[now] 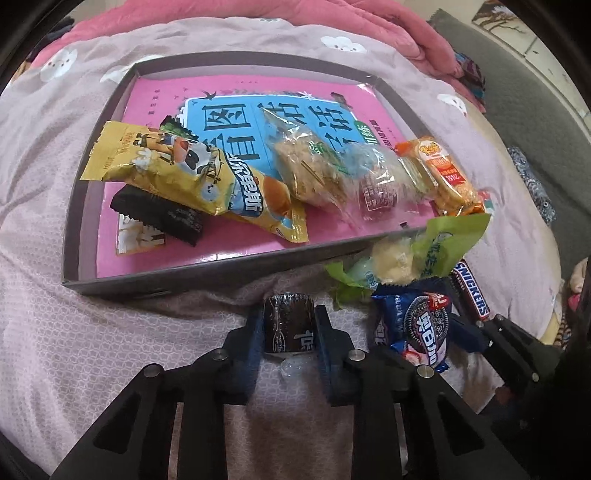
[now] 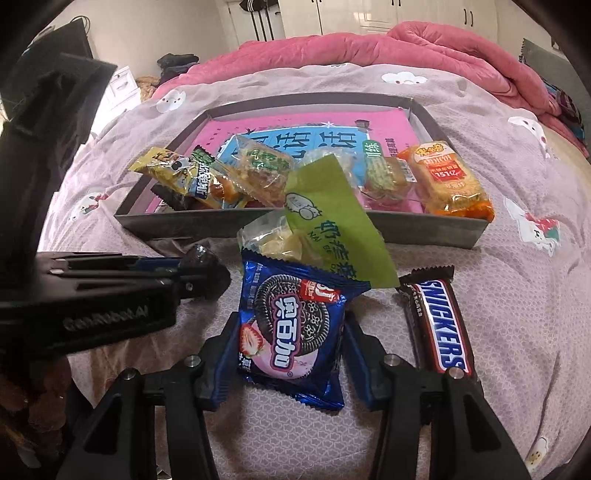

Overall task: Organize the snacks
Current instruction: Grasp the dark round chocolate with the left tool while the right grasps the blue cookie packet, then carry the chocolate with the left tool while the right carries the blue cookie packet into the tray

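Two grippers are at work over a bed [image 1: 110,369] spread with a mauve cover printed with small white clouds.

In your left wrist view, your left gripper [image 1: 288,325] is clamped on a small dark-wrapped snack [image 1: 288,325], its blue pads pressing both sides just above the cover. Beyond it sits a shallow grey tray [image 1: 207,271] lined with a pink and blue book [image 1: 236,110]. Inside lie a yellow cow-print packet [image 1: 184,173] over a black packet [image 1: 159,218], two clear-wrapped cakes [image 1: 310,166], and an orange packet [image 1: 447,177] near the right wall. Outside the tray's near corner a green packet [image 1: 443,243] leans against the wall, with a blue Oreo packet [image 1: 421,325] and a Snickers bar [image 1: 472,291] beside it. A rumpled pink quilt [image 1: 332,18] lies past the tray; a grey-green surface shows at far right.

In your right wrist view, your right gripper [image 2: 291,343] has its fingers [image 2: 225,354] against both edges of the Oreo packet [image 2: 291,325], which rests on the bed cover [image 2: 517,295]. The Snickers bar [image 2: 439,325] lies just to its right, the green packet [image 2: 332,229] just beyond, touching the tray [image 2: 424,229]. Your left gripper [image 2: 199,266] comes in from the left. Behind the pink quilt [image 2: 406,44] stand white cupboard doors [image 2: 369,14] and a pale wall.
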`<state>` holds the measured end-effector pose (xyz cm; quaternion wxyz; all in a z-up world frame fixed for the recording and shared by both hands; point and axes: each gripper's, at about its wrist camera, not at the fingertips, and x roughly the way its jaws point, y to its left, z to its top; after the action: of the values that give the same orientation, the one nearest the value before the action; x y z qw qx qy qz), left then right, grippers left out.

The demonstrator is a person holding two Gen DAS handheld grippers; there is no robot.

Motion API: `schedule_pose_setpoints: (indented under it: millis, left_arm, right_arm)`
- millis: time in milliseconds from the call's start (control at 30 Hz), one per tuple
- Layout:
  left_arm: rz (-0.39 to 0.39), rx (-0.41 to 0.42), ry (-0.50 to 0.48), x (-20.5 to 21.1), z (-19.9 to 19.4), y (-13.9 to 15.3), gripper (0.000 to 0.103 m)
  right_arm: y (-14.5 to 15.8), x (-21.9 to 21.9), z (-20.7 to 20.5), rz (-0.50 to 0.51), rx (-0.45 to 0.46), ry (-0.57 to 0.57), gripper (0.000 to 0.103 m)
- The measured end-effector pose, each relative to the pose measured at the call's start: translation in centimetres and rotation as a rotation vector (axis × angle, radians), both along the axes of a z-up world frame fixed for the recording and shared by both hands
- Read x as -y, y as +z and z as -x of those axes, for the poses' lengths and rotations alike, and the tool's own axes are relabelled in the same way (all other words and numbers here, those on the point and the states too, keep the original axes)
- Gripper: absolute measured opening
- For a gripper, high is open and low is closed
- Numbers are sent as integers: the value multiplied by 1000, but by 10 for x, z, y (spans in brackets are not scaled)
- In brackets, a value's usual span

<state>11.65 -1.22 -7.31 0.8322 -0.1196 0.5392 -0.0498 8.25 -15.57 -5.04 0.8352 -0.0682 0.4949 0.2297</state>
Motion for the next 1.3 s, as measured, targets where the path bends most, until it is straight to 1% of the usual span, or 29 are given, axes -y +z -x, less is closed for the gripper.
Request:
schedule_pose_setpoints:
  millis: [167,300,433,667,767,1067,1300]
  left_arm:
    - [35,15,10,-8,7,6,26]
    - [56,46,17,-16,17,17,26]
    - [65,95,32,-24,27,35,26]
    - [63,149,62,-31,38,57,26]
    - [66,171,74,-33,41,66,26]
    - [62,227,99,-36,47,89,26]
    - [57,252,111,-34,47,100,26]
  right_arm:
    - [9,5,4,-61,-4,10,51]
    - [24,6,9,-108,37,30,51]
    - [34,3,12,-113,84,46,51]
    - [47,4,15,-117,147,55,51]
    - [54,7,14,-138,171,54,51]
    - [73,17,9,-167,241,36,51]
    - [85,30,4,-181,279,13,51]
